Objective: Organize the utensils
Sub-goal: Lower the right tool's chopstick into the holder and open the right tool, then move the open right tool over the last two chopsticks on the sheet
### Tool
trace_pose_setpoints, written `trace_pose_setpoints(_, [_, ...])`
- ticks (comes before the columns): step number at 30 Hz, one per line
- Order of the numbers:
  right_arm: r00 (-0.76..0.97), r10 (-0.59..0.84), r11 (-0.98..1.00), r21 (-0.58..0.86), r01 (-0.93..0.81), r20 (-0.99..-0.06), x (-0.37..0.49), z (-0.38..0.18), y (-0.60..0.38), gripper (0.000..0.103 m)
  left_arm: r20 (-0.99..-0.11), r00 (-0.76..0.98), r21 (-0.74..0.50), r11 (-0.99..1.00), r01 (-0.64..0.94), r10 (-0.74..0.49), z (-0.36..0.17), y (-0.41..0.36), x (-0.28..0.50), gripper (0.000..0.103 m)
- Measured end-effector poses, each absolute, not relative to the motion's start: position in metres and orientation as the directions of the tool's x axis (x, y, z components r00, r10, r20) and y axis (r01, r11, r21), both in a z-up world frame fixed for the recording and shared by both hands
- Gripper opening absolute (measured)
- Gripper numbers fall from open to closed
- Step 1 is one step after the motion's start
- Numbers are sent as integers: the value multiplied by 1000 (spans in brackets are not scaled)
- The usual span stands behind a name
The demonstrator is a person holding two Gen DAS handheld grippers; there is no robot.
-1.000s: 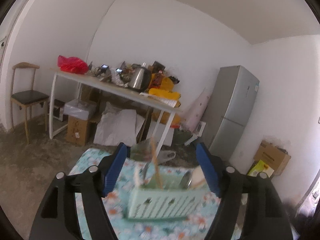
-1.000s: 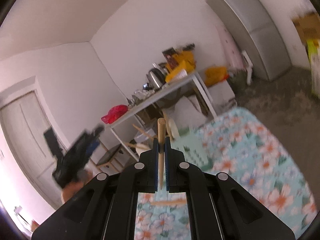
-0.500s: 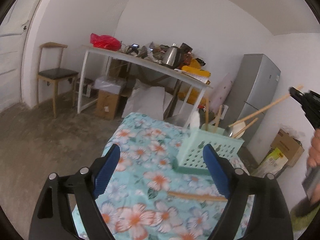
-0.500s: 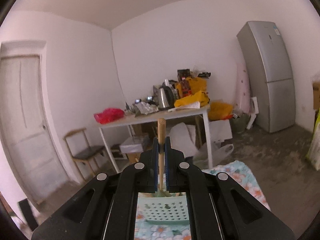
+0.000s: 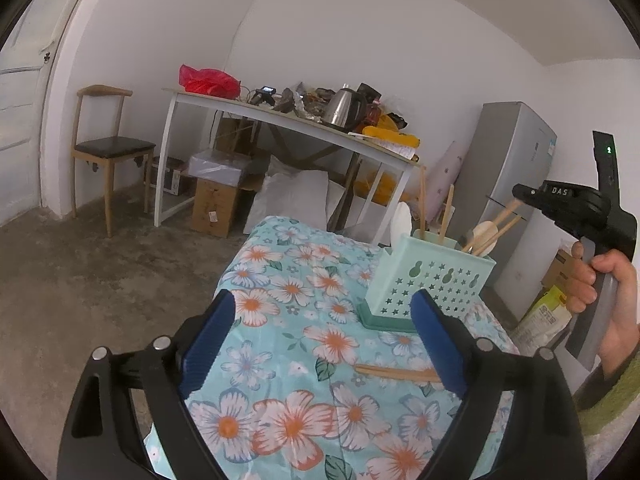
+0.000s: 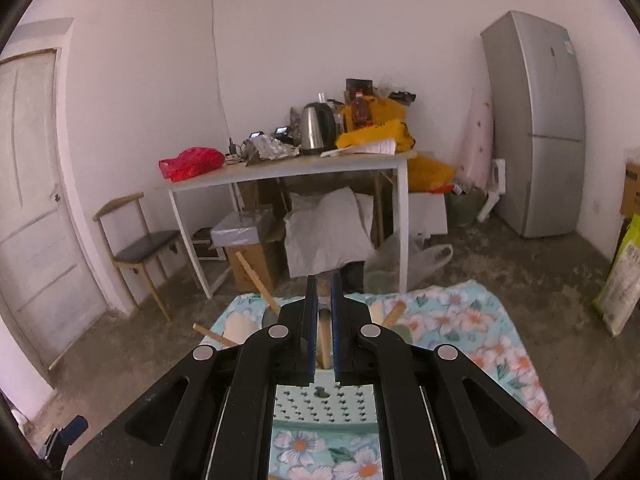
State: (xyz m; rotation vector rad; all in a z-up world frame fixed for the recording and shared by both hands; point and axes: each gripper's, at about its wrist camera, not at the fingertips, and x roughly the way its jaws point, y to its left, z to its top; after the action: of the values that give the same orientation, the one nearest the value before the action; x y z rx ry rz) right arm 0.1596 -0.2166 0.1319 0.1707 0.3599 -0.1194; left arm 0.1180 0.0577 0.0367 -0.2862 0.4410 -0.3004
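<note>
Left gripper: jaws wide and opening, nothing between the pads, hovering over the floral cloth. One chopstick lies flat on the cloth just inside the right pad, its far end hidden behind that finger.

Right gripper: jaws narrow but opening; a chopstick stands in the gap over the holder, with a sliver of space either side, so the pads don't look clamped. In the left view the right gripper sits above the holder's right end, with a hand on its handle. "DAS" is printed on its body.

Holder: mint green, perforated with stars and gourd shapes, on a darker green base, at the cloth's far right. Wooden chopsticks and a pale spoon stick out of it, some upright, some leaning right. From the right view the holder is mostly blocked by the fingers; handles fan out left and right of them.

Behind: bare concrete floor, then a white table against the wall carrying a red bag, kettle, yellow bag and clutter. Boxes and white sacks under it. Wooden chair left of the table, door beyond that. Grey fridge at right, label unreadable. Cardboard box and a yellow-green printed bag by the right wall, text too small to read.
</note>
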Motion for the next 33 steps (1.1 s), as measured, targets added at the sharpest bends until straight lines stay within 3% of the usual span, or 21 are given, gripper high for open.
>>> trace_pose_setpoints(3, [957,-44,972,210,108,-288,136,141,-221,18,-382,852,-347,910,226,-357,36,58,119,89])
trace_pose_setpoints(8, [978,-32,961,263,87,-207,93,162,-228,21,-378,852,-344,909,235,-363,36,58,117,90])
trace_pose_setpoints(13, [980,-14,946,315,77,-199,53,161,-241,36,-369,852,-323,911,256,-371,40,54,111,91])
trace_pose_setpoints(24, [858,25,907,373,196,-513,44,70,-258,47,-431,827,-227,930,288,-361,36,26,106,93])
trace_pose_setpoints(33, [751,150,918,373,136,-643,96,9,-237,52,-521,805,-159,959,236,-284,16,12,115,94])
